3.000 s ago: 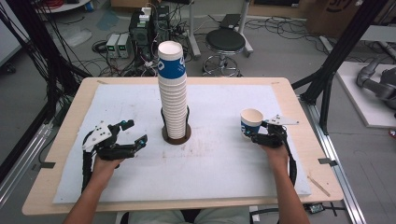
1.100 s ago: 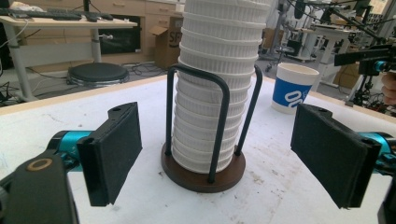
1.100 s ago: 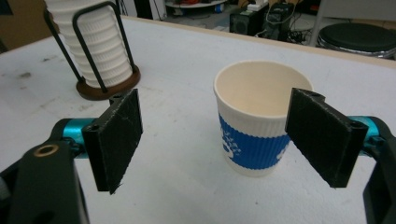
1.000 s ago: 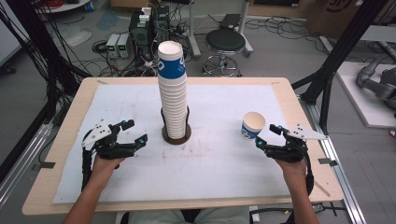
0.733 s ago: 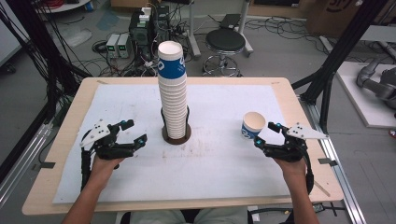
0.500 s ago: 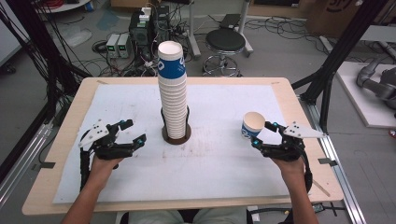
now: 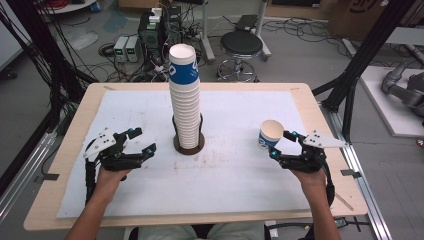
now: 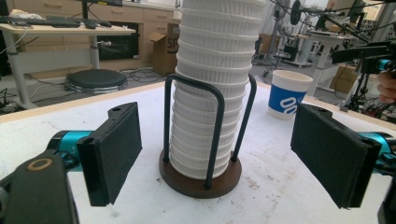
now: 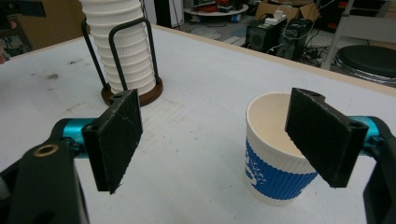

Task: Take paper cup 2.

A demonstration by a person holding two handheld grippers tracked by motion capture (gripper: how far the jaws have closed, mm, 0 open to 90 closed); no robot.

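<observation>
The right gripper [image 7: 281, 142] has its fingers spread wide, and the single paper cup [image 7: 270, 134] stands upright on the table just beyond its far fingertip, not gripped. The left gripper [image 7: 142, 139] is also wide apart, holding nothing, with the cup stack [image 7: 185, 97] in its wire holder [image 8: 201, 172] ahead of its fingertips.

Ahead of both tools, past the far edge of the wooden table [image 7: 75, 125], a grey concrete floor [image 7: 300, 55] carries tangled cables. A round black stool [image 7: 241, 44] stands there, with grey power boxes [image 7: 127, 47] and a dark computer case [image 7: 160, 25] to its left. Black frame posts [image 7: 365, 50] rise on the right tool's outer side, black cables [image 7: 40, 65] hang on the left tool's outer side. Cardboard boxes [image 7: 357, 15] sit far back right. A desk [image 8: 60, 30] and drawers [image 8: 140, 11] line the room's wall. Light is even and bright.
</observation>
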